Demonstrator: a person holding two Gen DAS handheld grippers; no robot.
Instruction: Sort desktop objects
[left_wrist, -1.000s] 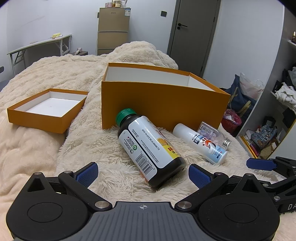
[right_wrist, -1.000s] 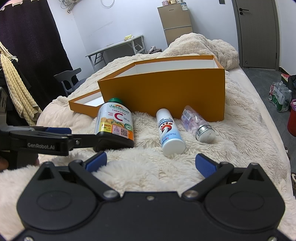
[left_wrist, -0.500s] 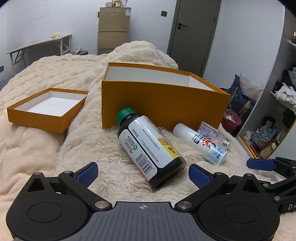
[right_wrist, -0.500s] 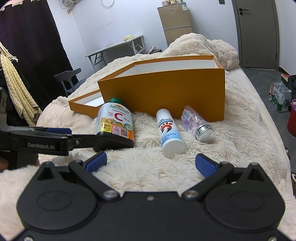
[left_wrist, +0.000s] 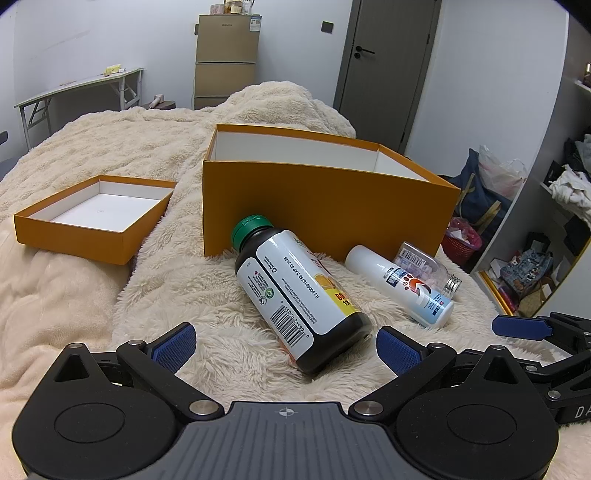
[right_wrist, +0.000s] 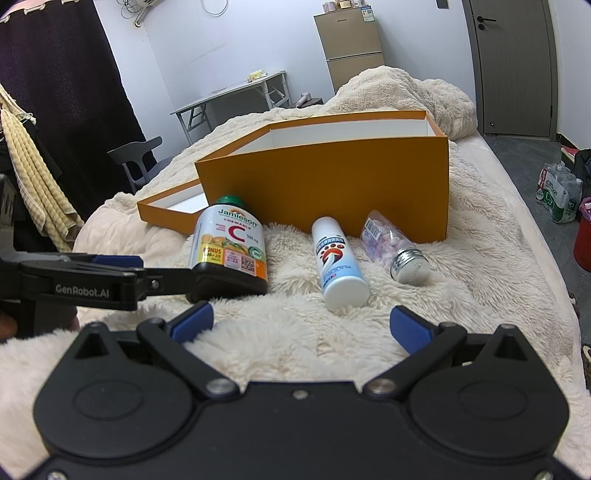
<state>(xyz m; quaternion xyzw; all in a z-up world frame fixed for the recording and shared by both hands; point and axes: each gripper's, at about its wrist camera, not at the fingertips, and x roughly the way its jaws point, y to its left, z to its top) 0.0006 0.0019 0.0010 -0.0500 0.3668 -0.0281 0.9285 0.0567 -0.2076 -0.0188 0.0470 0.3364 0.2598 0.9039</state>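
Three containers lie on a fluffy cream blanket in front of an open orange box (left_wrist: 325, 199) (right_wrist: 332, 184). A dark vitamin bottle (left_wrist: 295, 295) (right_wrist: 231, 251) with a green cap lies at the left. Beside it lies a white spray bottle (left_wrist: 402, 286) (right_wrist: 338, 264), then a clear jar (left_wrist: 428, 266) (right_wrist: 391, 245) of pink tablets with a silver cap. My left gripper (left_wrist: 286, 347) is open just short of the vitamin bottle's base. My right gripper (right_wrist: 301, 323) is open, close to the spray bottle's near end. Neither holds anything.
The box's orange lid (left_wrist: 92, 218) (right_wrist: 170, 208) lies upside down to the left. A folding table (right_wrist: 236, 92) and a tan cabinet (left_wrist: 225, 55) stand at the far wall. Bags and a red basket (left_wrist: 461, 240) crowd the floor at the right.
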